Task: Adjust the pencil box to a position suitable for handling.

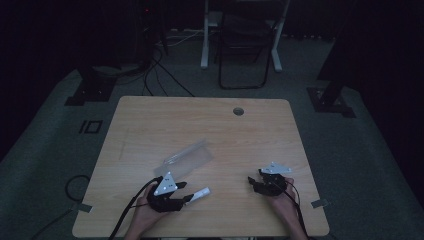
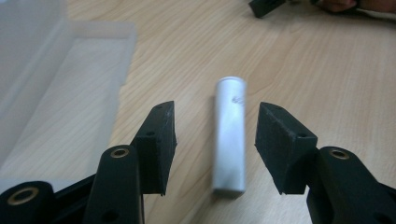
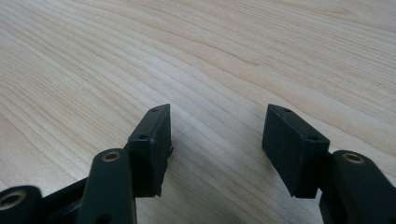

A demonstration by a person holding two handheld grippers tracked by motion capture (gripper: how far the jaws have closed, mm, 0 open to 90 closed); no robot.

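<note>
Silver tube [image 2: 229, 135] — one, between jaws

Pale wooden table [image 1: 150, 120] with wavy tan grain lines, small grey round hole [image 1: 238, 111] near its far edge. Short silvery-white metal cylinder [image 2: 229, 135], smooth with a faint mark near its top. Clear frosted plastic case [image 2: 51, 93], milky white. Both grippers black: left gripper [image 2: 215, 142], right gripper [image 3: 215, 140], brass-coloured rivets, pale grey top plates.
</note>
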